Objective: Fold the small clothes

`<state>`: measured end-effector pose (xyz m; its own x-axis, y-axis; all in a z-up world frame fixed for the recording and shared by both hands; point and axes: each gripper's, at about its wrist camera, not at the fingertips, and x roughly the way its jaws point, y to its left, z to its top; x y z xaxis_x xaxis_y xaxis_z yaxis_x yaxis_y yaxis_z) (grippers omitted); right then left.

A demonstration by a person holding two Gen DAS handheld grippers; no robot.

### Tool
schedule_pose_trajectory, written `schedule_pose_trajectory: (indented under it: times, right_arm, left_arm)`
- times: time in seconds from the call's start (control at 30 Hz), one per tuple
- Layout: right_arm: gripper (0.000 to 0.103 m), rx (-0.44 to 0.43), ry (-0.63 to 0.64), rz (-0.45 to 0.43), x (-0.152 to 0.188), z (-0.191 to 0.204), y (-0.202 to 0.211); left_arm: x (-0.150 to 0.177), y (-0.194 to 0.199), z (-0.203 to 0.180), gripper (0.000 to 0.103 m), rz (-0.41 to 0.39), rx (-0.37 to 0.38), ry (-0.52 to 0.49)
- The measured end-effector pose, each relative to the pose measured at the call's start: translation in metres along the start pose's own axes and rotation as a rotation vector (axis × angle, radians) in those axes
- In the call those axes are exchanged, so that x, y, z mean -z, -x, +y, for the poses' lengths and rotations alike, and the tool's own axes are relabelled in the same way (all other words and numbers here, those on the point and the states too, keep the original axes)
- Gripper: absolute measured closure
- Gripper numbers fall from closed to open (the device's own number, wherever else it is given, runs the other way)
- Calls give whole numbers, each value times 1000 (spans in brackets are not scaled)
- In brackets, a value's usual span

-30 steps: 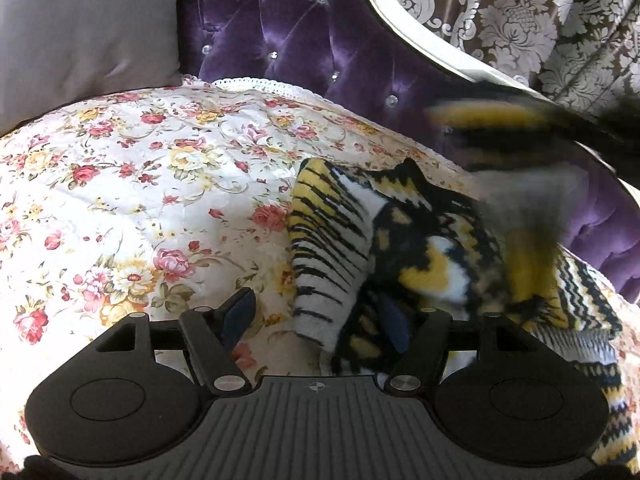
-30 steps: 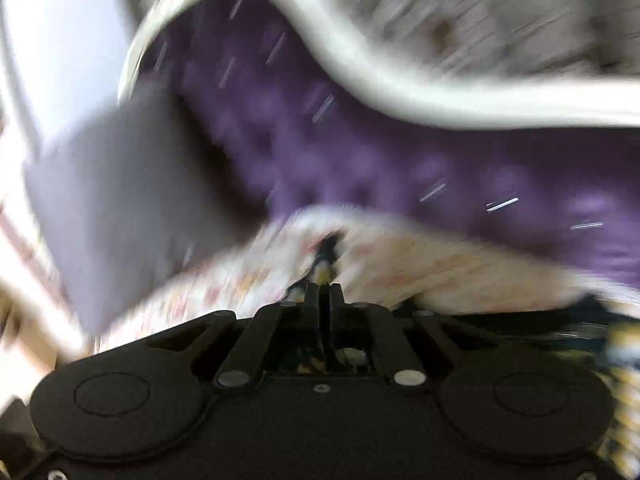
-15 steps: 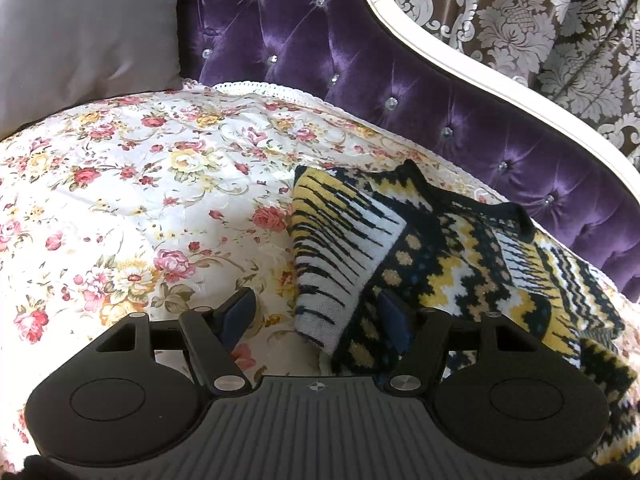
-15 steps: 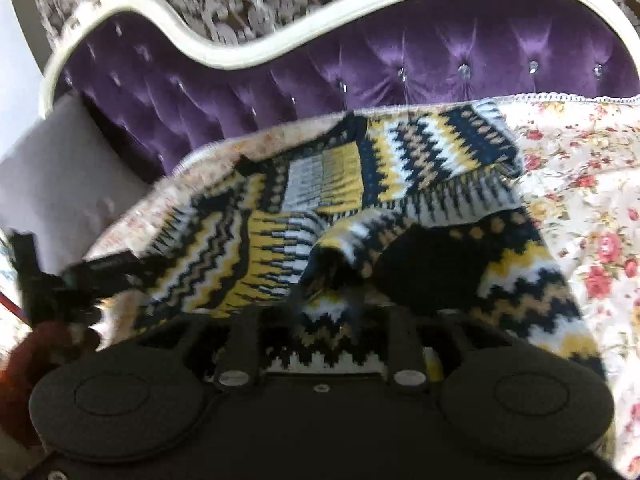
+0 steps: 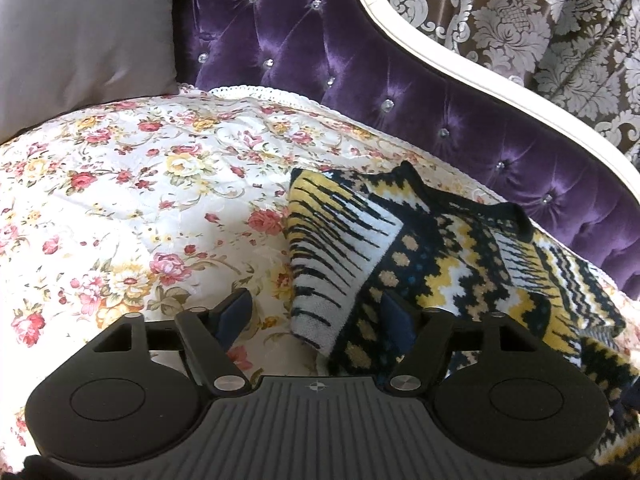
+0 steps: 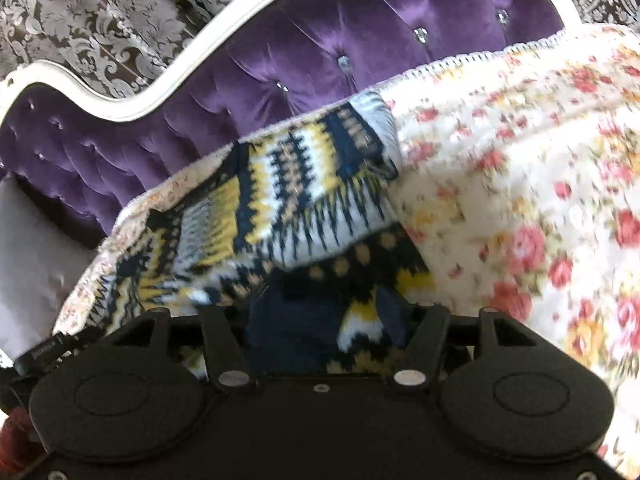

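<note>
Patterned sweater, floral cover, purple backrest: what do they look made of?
Yellow, navy and white patterned sweater: knit, probably wool or acrylic; fuzzy surface, stepped jacquard pattern.
White floral cover: quilted woven cloth, likely cotton; puckered stitch lines, matte print, lace-like edge.
Purple tufted backrest: velvet-like; shiny nap, crystal-look buttons, glossy cream frame, material unclear.

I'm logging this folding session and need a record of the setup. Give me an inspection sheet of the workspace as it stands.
Surface: floral quilted cover, white trim at the back edge.
Job's things: yellow, navy and white patterned knit sweater, one part folded over its body.
Clutter: nothing seen.
Grippers: left gripper open over the sweater's edge; right gripper open above the sweater.
Cables: nothing seen.
Surroundings: purple tufted velvet sofa back, grey cushion, damask curtain.
</note>
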<state>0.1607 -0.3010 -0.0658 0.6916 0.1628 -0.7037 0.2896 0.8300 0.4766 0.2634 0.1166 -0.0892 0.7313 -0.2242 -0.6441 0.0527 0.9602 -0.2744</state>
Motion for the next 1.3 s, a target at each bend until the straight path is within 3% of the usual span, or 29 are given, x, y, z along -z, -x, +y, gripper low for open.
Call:
schedule_pose_trajectory:
  times: [0.1,0.2,0.23,0.3,0.43,0.57,0.8,0.9,1.03,1.07,1.17,1.2,1.3]
  right_arm:
    - [34,-16,20,-13,7,4,1]
    - [37,-42,28,-13,8,6,-1]
    - [43,-43,37,-15,7,8,-3]
    - [89,-40,53,-1,5,12,-8]
    - [89,-66,136,-27,-2,29,-2]
    - [89,-84,261,-78,-42,59,10]
    - [94,-124,497,-170,-136,146,20]
    - [94,-213,573,-219,-160,191,37]
    - [90,-248,581,-212,-166,211,45]
    - [83,-229,576,-201,-159,205,40]
    - [45,-137,534,-109,-134,171,15]
    - [40,-116,505,-77,-125,157,6]
    - [41,-31,418,-10,-95,106,-10]
  left_arm:
    - [-1,-1,-2,19,2,19,-2]
    - [-2,0,-2,19,-7,39,15]
    - [-3,1,0,19,-14,50,27]
    - [-4,6,1,19,-46,52,37]
    - [-7,20,-7,19,-123,49,-19]
    - [-6,27,-22,19,-178,21,-105]
    - [-9,27,-10,19,-188,-21,-32]
    - [-10,28,-2,19,-185,-43,-6]
    - [-11,23,-2,19,-152,-40,-12]
    - [-11,22,-3,19,-144,-38,-18]
    - [-9,20,-3,19,-127,-11,-17]
    - [-9,19,-3,19,-121,-7,-16]
    - [-8,18,-2,18,-111,-2,-9]
